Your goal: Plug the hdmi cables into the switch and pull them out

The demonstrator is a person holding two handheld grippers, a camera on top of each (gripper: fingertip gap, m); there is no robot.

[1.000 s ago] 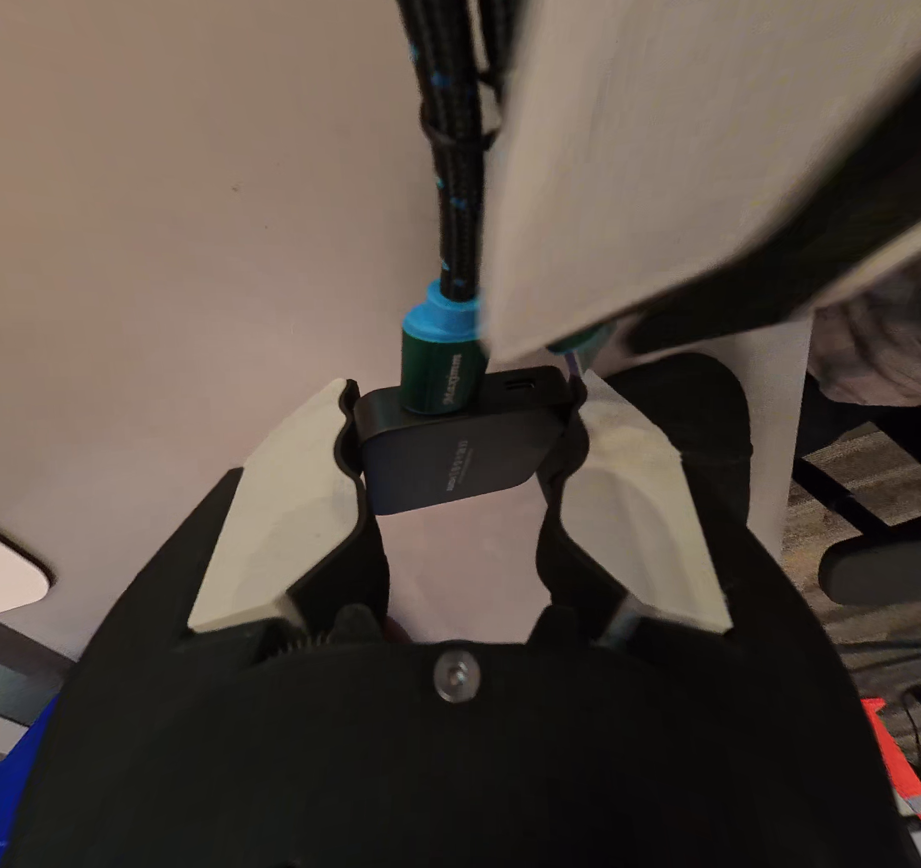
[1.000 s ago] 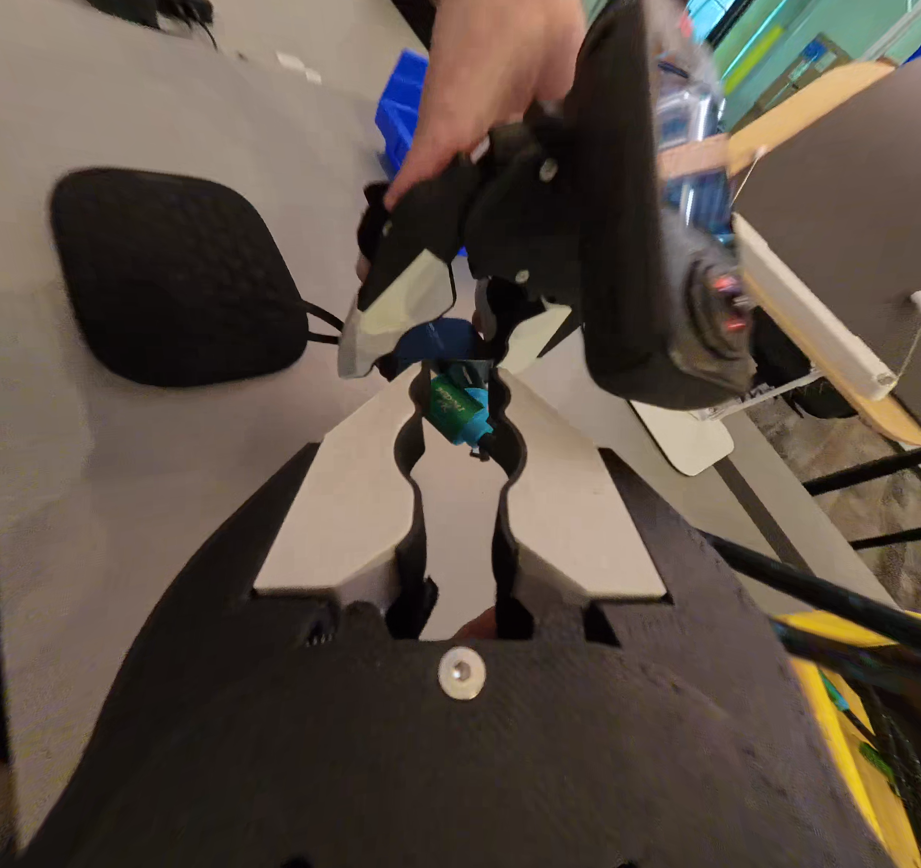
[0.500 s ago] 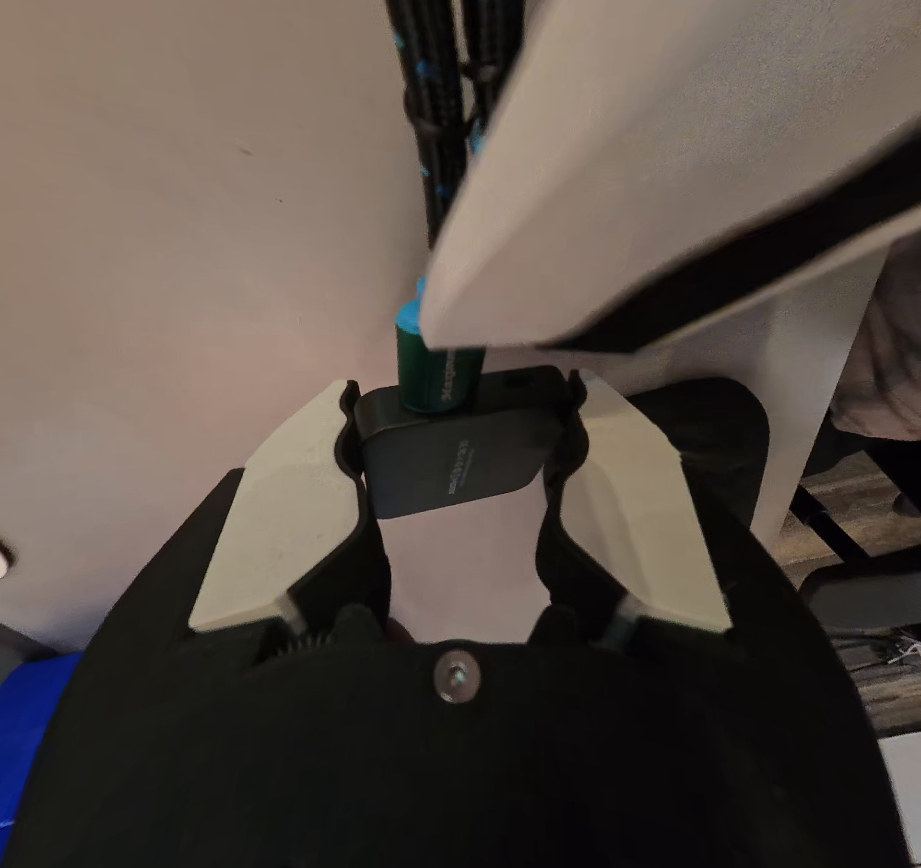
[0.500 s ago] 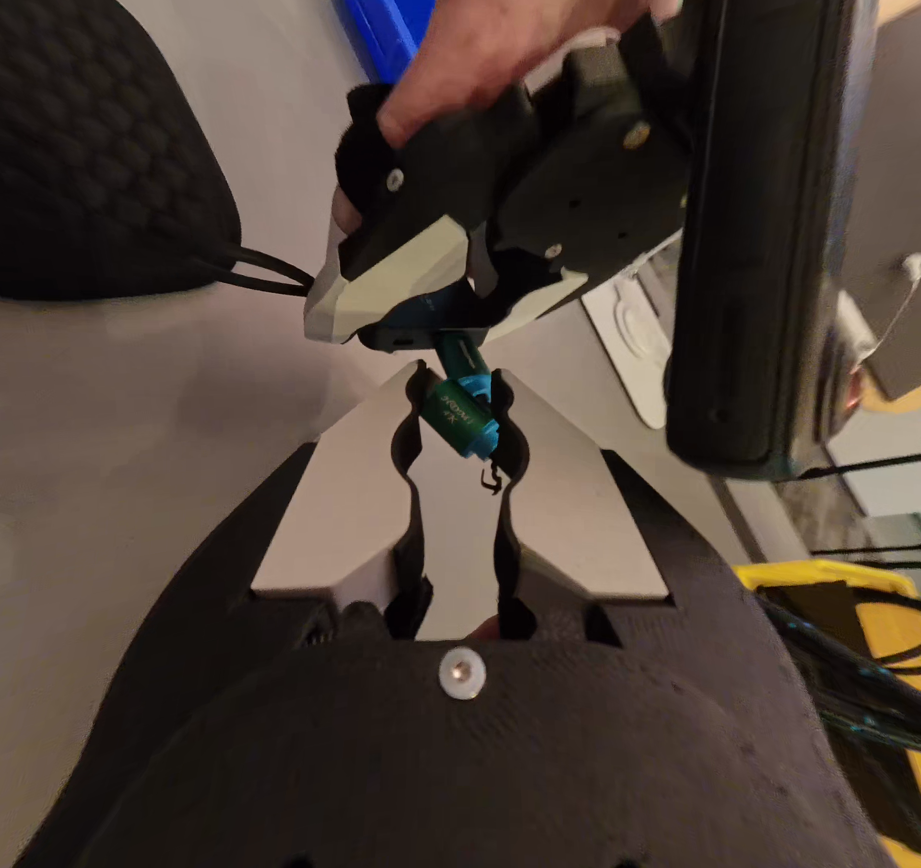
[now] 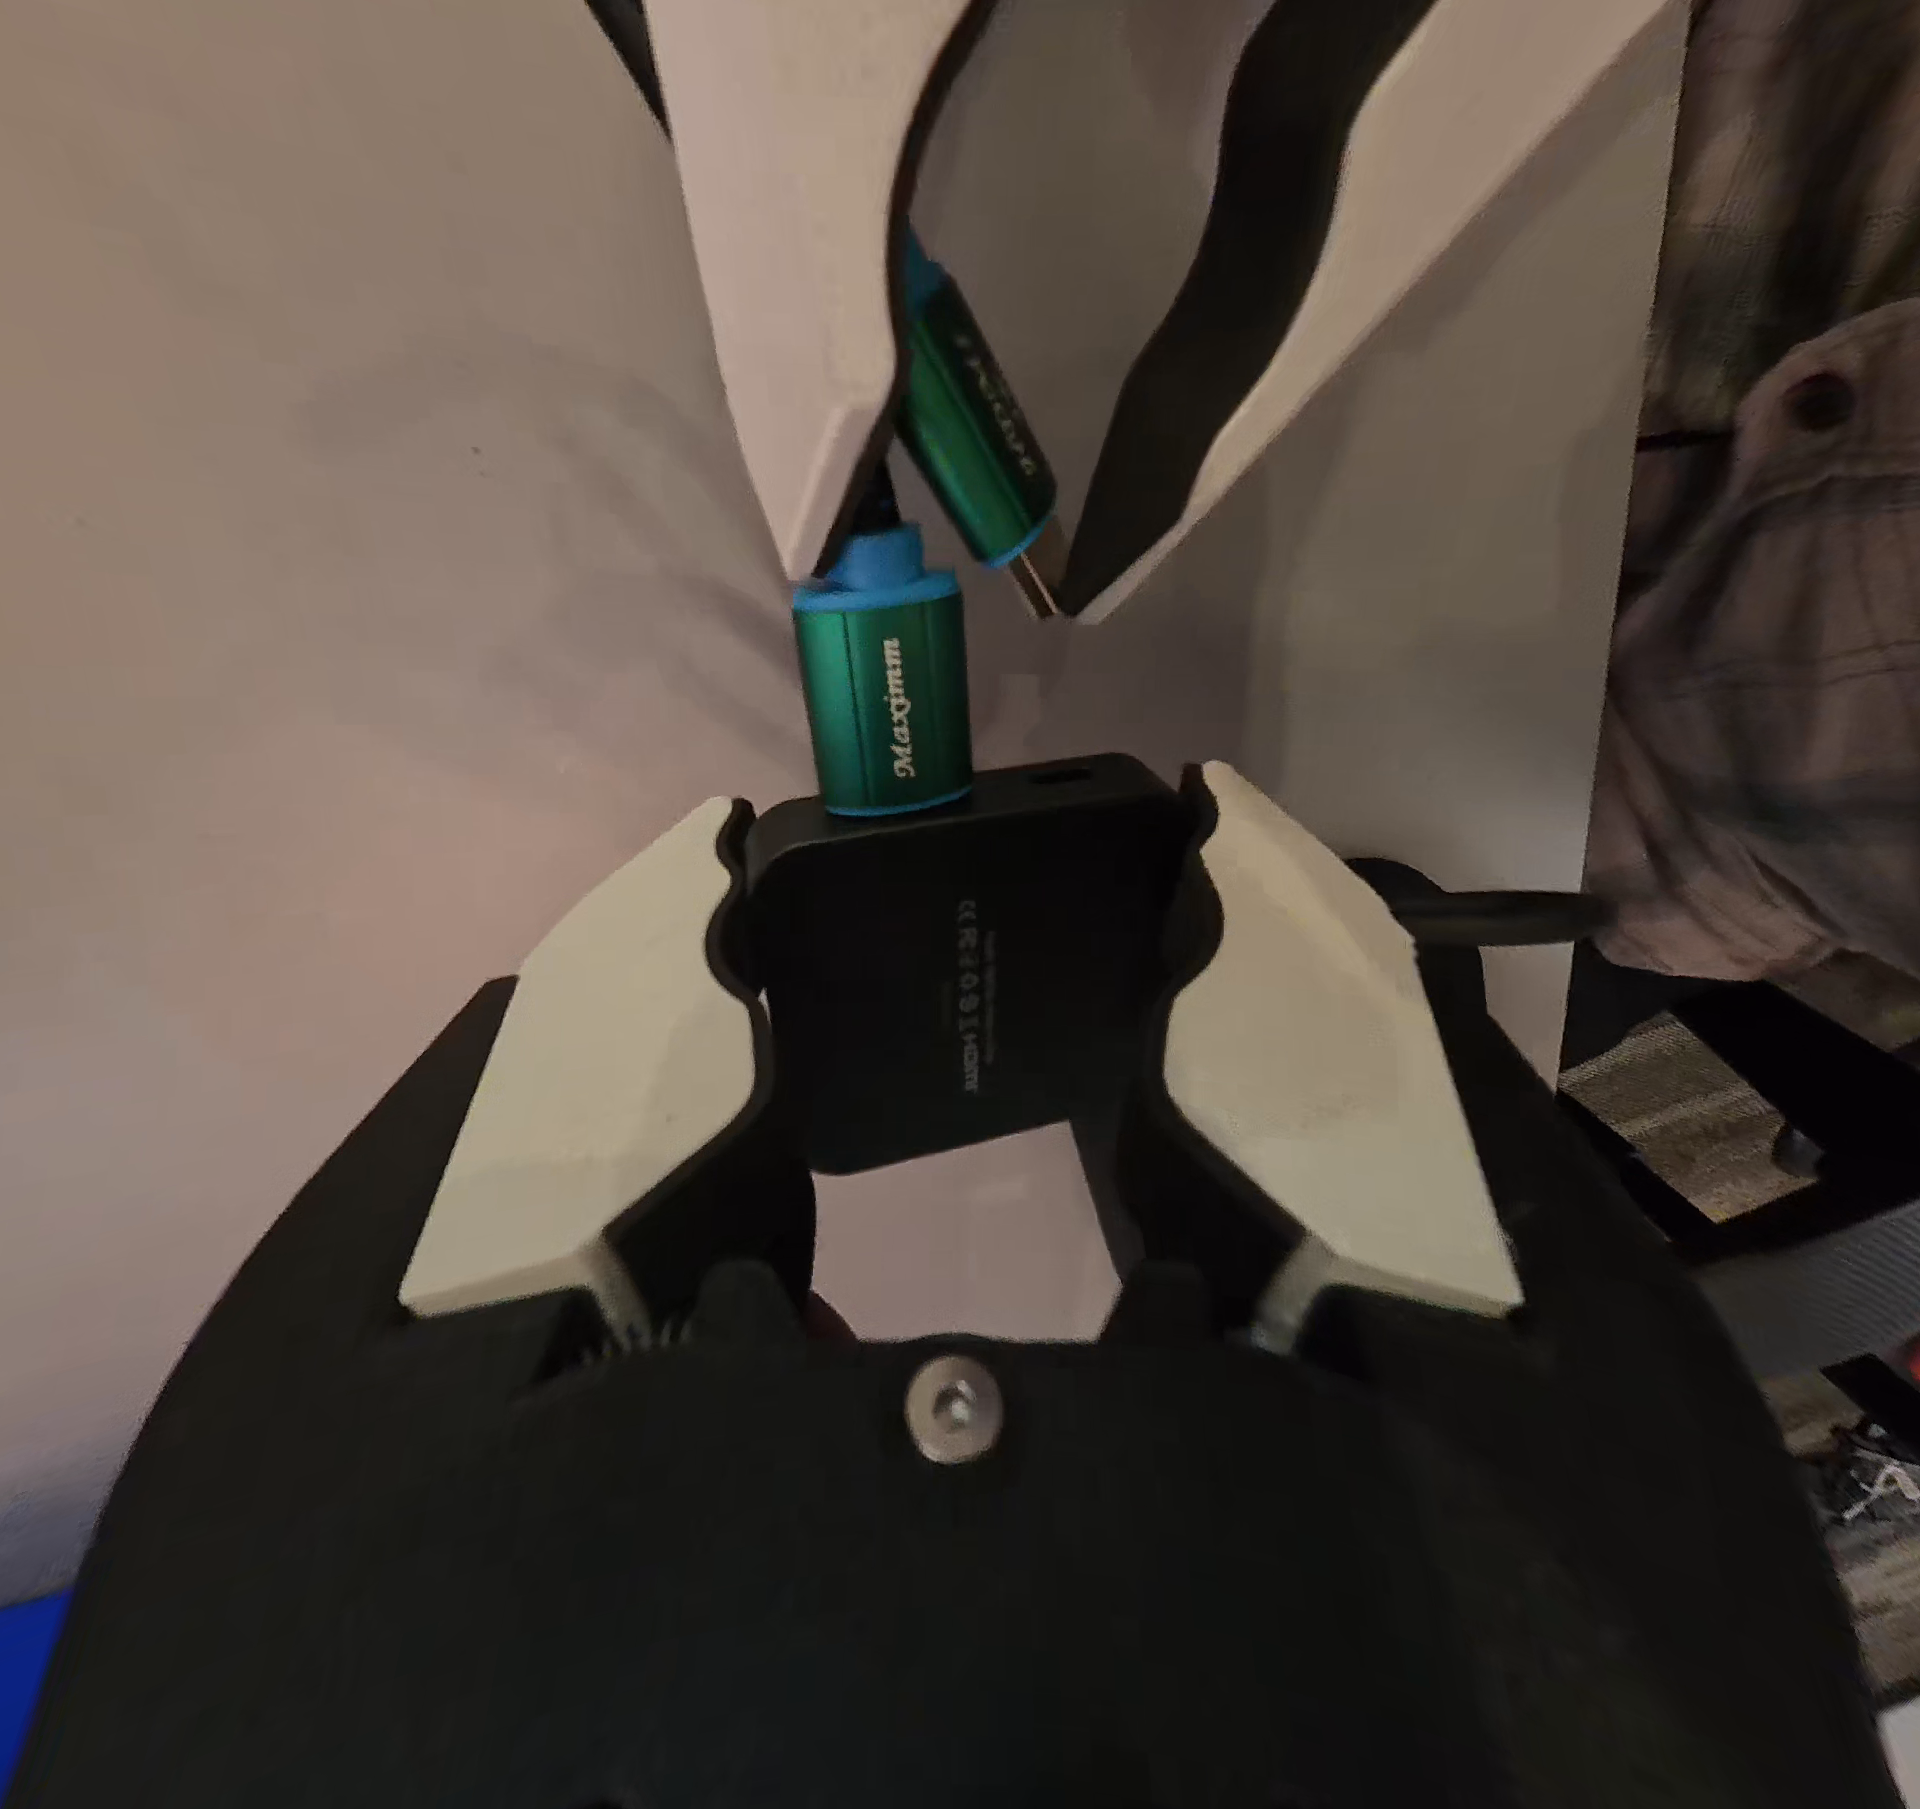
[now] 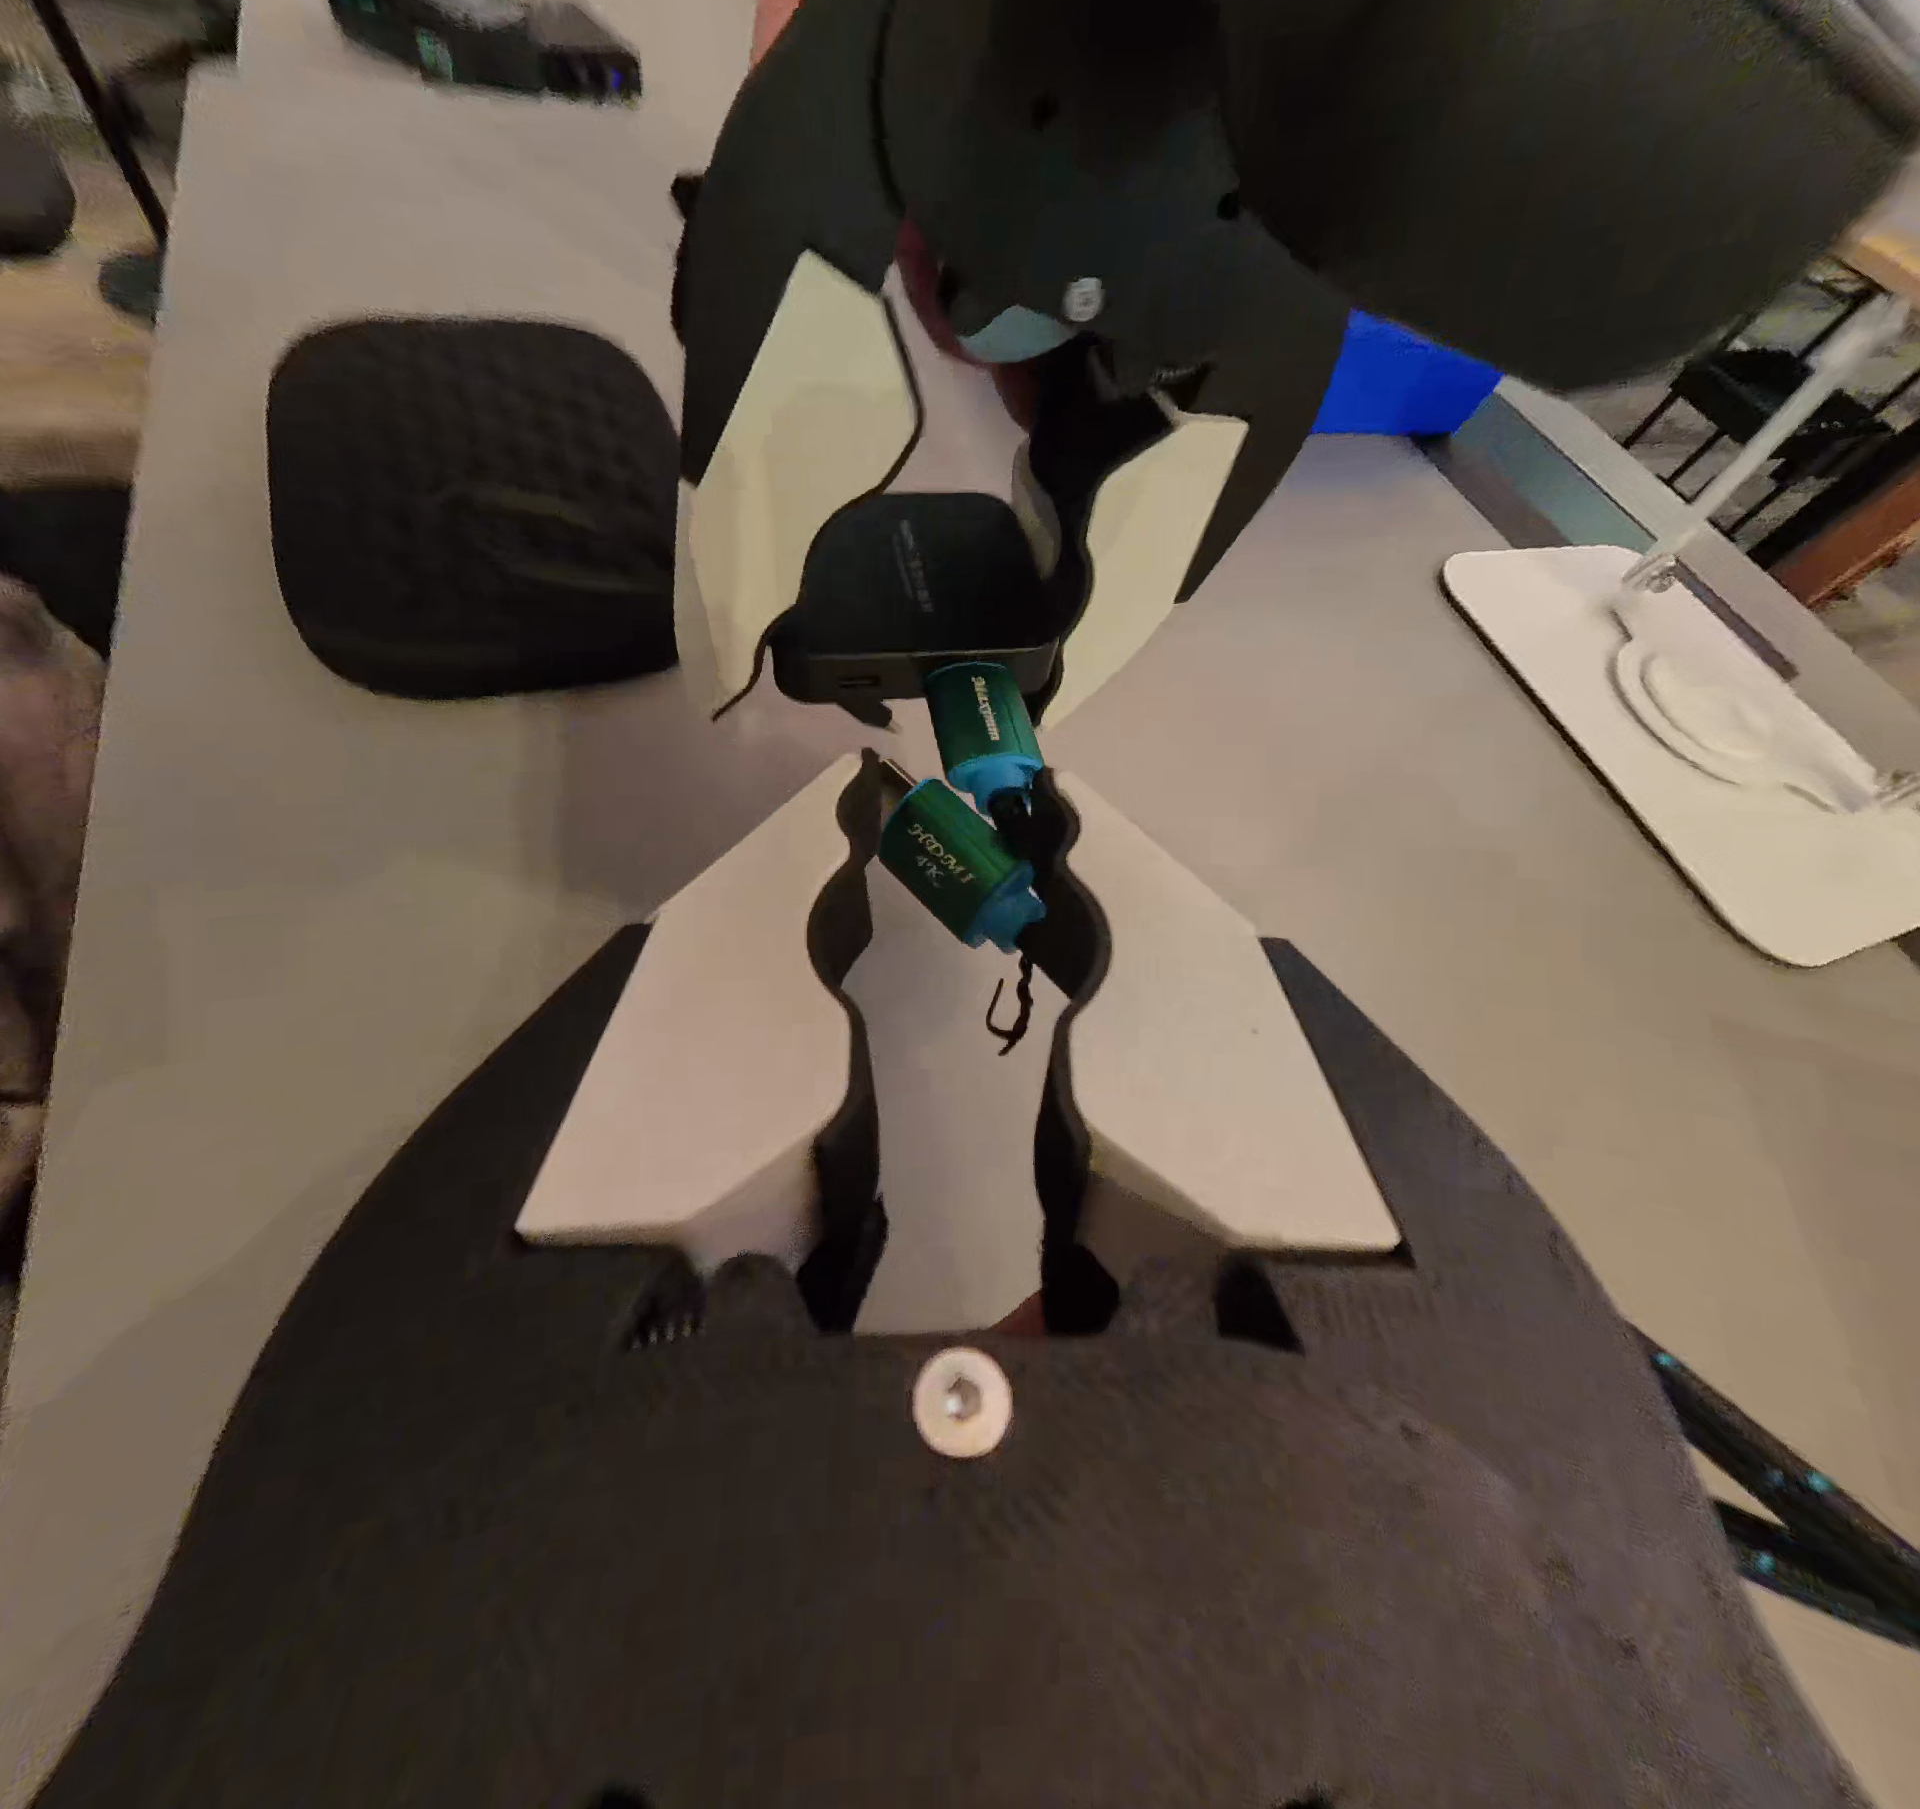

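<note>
My left gripper (image 5: 966, 793) is shut on the sides of the black HDMI switch (image 5: 966, 970) and holds it above the table. One green HDMI plug (image 5: 888, 710) with a blue collar sits in the switch's front edge. My right gripper (image 6: 951, 783) is shut on a second green HDMI plug (image 6: 951, 860), which lies slanted between its fingers. That plug's bare metal tip (image 5: 1039, 585) points at the switch, a short gap away. In the right wrist view the switch (image 6: 914, 596) and the plugged-in plug (image 6: 982, 715) are just beyond my fingertips.
On the grey table (image 6: 364, 876) a black textured pad (image 6: 468, 502) lies to the left and a white stand base (image 6: 1704, 741) to the right. A blue bin (image 6: 1403, 388) and a black device (image 6: 468, 45) are farther back. A person's plaid sleeve (image 5: 1787, 512) is at the right. Spacing between my two grippers at the tips: around 5 cm.
The two grippers have turned to face each other head on. The plug in my right gripper now shows whole, its metal tip free of the switch. The left grip on the switch is unchanged.
</note>
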